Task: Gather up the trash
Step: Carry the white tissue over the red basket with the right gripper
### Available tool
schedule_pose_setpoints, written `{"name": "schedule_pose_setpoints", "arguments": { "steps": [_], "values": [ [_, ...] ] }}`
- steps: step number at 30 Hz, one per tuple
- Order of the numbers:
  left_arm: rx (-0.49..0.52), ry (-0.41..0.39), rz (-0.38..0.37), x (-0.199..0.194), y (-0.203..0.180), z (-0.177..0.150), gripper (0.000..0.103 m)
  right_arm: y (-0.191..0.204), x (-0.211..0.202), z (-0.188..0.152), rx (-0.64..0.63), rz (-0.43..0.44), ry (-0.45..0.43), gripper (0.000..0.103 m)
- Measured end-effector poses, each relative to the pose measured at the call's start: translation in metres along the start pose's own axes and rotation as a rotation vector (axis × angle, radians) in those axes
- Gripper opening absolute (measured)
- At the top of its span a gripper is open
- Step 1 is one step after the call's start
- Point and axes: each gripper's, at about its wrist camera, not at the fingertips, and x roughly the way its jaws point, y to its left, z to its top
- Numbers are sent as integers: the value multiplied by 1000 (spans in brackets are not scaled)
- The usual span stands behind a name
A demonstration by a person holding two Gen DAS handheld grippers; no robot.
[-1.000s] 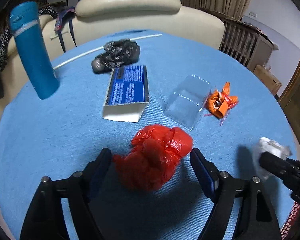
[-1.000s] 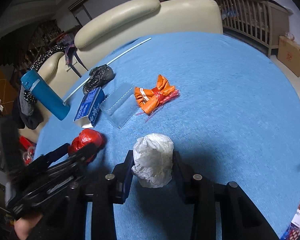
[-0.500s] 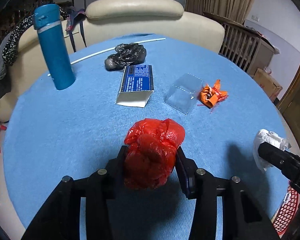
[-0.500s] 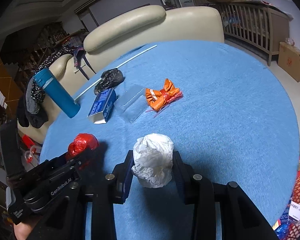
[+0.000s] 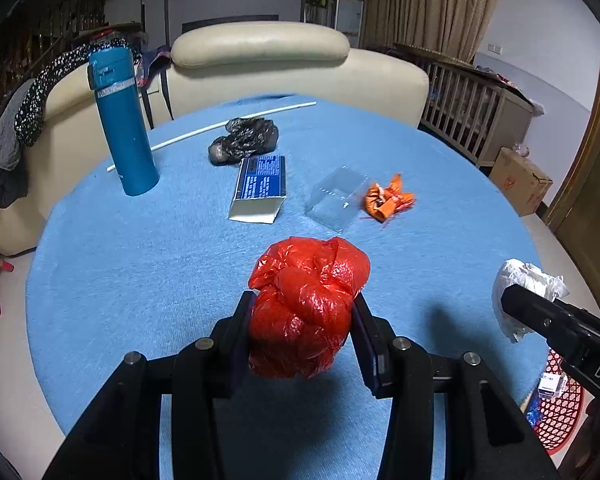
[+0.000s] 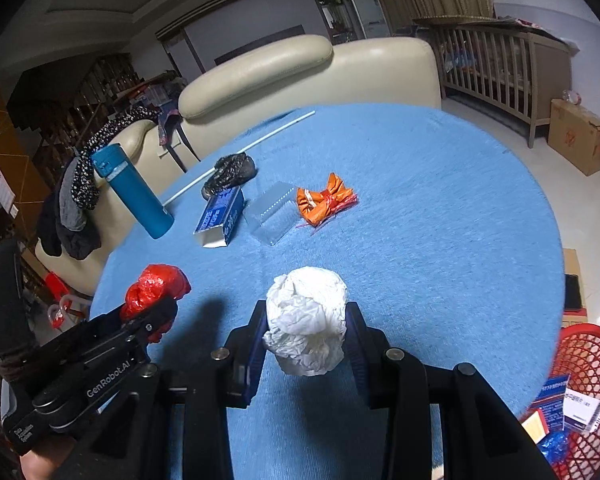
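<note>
My left gripper [image 5: 302, 330] is shut on a crumpled red plastic bag [image 5: 308, 304] and holds it above the blue round table [image 5: 140, 280]. My right gripper [image 6: 306, 338] is shut on a white paper wad [image 6: 306, 320], also lifted; the wad also shows in the left wrist view [image 5: 524, 292]. The red bag shows in the right wrist view [image 6: 156, 290]. A red mesh basket [image 6: 588, 364] holding some trash stands below the table's right edge.
On the table lie a black bag [image 5: 244, 140], a blue carton [image 5: 260, 188], a clear plastic box [image 5: 336, 200], an orange wrapper [image 5: 386, 198], a white rod [image 5: 220, 128] and an upright blue bottle [image 5: 122, 124]. A cream sofa [image 5: 260, 64] stands behind.
My left gripper closed on the red bag and lifted it. Both grippers have risen and pulled back from the table, each with its trash. The red basket has come into view.
</note>
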Motion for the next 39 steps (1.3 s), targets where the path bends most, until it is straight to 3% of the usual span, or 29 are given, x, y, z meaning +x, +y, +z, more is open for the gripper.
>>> {"name": "schedule_pose_setpoints", "arguments": {
  "steps": [17, 39],
  "values": [
    [85, -63, -35, -30, -44, 1, 47, -27, -62, -7, 37, -34, -113, 39],
    [235, -47, -92, -30, -124, -6, 47, -121, -114, -37, 187, -111, -181, 39]
  ]
}}
